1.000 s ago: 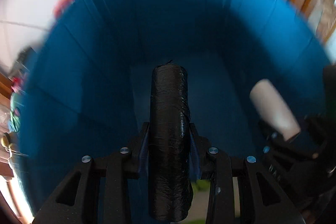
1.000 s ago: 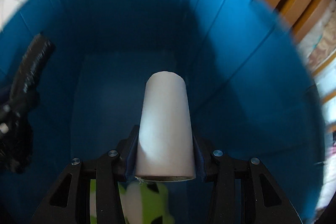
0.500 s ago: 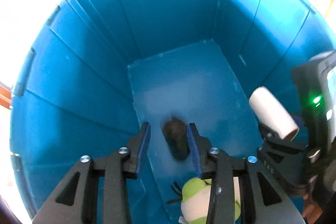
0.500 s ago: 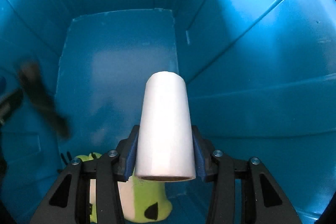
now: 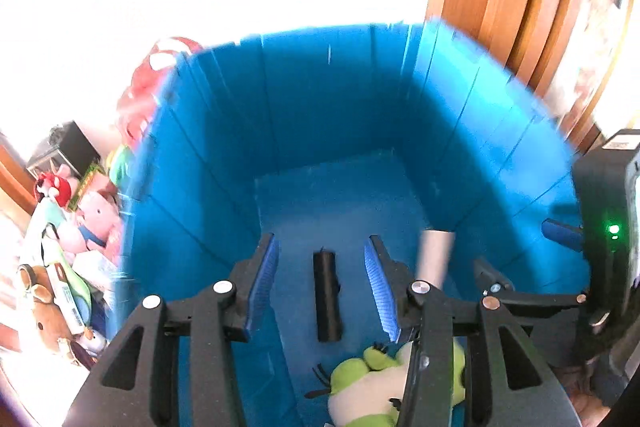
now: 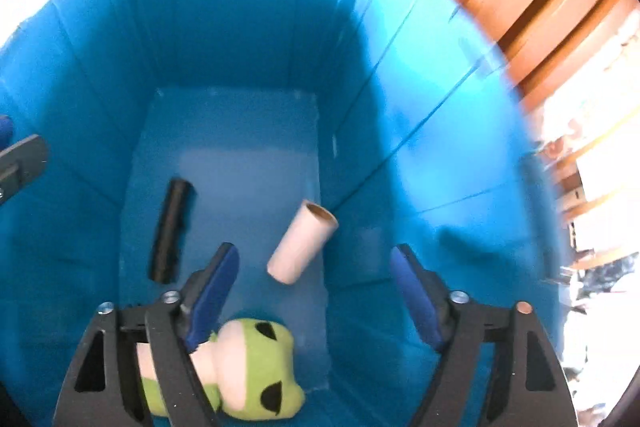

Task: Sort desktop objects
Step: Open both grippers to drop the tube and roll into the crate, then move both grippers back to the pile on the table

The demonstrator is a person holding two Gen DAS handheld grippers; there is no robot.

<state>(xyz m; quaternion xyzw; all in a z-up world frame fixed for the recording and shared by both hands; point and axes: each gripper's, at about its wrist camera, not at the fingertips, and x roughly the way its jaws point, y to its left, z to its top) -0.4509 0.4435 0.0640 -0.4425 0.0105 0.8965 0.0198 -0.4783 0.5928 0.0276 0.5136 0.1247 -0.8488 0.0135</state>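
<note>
Both grippers are held above the blue bin (image 6: pixel 400 107), pointed down into it, and nothing is between either pair of jaws. The jaws of the left gripper (image 5: pixel 320 279) are apart and opening; the black roll (image 5: pixel 327 297) seen between them lies far below on the bin floor and is not touched. The jaws of the right gripper (image 6: pixel 316 287) are spread wide and opening, with the white cardboard-core roll (image 6: pixel 302 243) below them, apparently in mid-fall or just landing, tilted with its open end up and toward the right wall.

In the right wrist view the black roll is seen lying flat along the left wall of the bin floor, the white roll nearer the middle, and a green and white plush toy (image 6: pixel 248 375) against the near edge of the floor. The three are apart from one another.

The rolls are judged light and fairly stiff; their wrapped surfaces may be slippery, and a hollow core could be crushed by a hard squeeze. Each is best taken across its middle, jaws square to its axis. The plush is judged soft and light, to be taken at the body.

More plush toys (image 5: pixel 92 219) are seen piled outside the bin's left wall, presumably yet to be sorted.
</note>
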